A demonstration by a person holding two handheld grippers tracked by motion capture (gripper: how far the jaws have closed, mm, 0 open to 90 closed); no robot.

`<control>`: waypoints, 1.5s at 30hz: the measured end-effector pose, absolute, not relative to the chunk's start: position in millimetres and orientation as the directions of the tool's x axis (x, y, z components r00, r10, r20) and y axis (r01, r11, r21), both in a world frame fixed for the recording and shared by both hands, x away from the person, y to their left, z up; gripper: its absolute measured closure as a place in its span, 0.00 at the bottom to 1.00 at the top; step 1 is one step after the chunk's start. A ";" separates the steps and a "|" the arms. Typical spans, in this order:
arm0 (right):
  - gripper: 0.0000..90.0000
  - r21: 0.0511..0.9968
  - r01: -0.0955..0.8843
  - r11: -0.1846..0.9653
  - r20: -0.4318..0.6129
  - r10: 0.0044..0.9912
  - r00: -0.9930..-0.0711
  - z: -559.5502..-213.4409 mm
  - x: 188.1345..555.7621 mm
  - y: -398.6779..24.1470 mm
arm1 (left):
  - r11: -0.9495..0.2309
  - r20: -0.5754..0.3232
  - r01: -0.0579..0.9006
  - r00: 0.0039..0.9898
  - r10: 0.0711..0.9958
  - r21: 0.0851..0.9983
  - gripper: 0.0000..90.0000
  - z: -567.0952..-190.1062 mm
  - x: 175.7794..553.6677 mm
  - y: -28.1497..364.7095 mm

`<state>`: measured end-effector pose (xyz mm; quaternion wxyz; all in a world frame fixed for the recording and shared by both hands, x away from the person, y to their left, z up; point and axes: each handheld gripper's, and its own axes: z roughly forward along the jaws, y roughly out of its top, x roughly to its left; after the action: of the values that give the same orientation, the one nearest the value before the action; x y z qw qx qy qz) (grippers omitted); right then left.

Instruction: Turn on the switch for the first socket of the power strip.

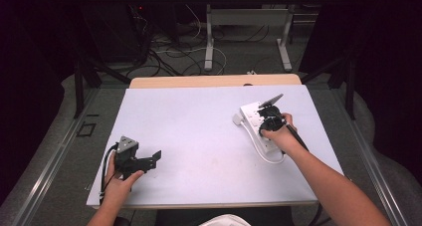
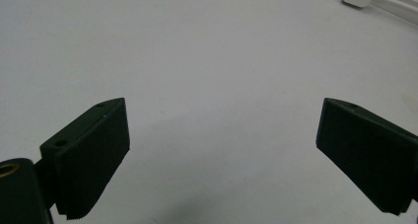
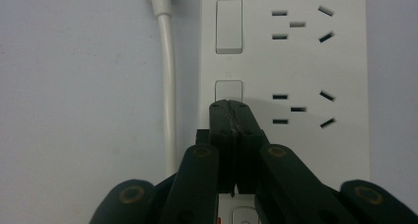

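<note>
A white power strip (image 1: 256,121) lies at the right of the white table, its sockets and rocker switches facing up (image 3: 296,66). My right gripper (image 3: 230,105) is shut with nothing held, and its closed tips sit on the strip at the near edge of a switch (image 3: 228,90). In the high view that gripper (image 1: 270,117) stands over the strip, held by the person's hand. My left gripper (image 1: 155,158) rests at the table's front left, open, with bare table between its fingers (image 2: 93,150).
The strip's white cable (image 3: 167,81) runs beside it and loops toward the table's front (image 1: 266,155). A white plug (image 1: 237,119) lies left of the strip. Beyond the table's far wooden edge (image 1: 214,80) are floor cables and another table's legs.
</note>
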<state>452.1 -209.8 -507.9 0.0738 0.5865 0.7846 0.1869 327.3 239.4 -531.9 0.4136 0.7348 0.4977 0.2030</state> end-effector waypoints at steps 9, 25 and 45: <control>0.97 0.384 0.896 0.222 0.139 0.946 -0.294 -508.3 452.0 -213.2 | -0.165 -0.112 0.566 0.422 0.900 0.807 0.07 -532.4 328.2 238.6; 0.73 0.398 0.895 0.199 0.195 0.935 -0.295 -506.7 452.1 -214.1 | -0.164 -0.112 0.562 0.423 0.899 0.811 0.07 -532.8 328.3 239.0; 0.26 0.498 0.859 0.117 0.280 0.916 -0.287 -489.2 444.1 -235.3 | -0.167 -0.112 0.570 0.422 0.900 0.805 0.07 -533.0 328.4 238.1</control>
<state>444.1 -235.3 -489.2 0.0481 0.5951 0.7457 0.2957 328.4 238.1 -533.0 0.4098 0.7368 0.4987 0.2013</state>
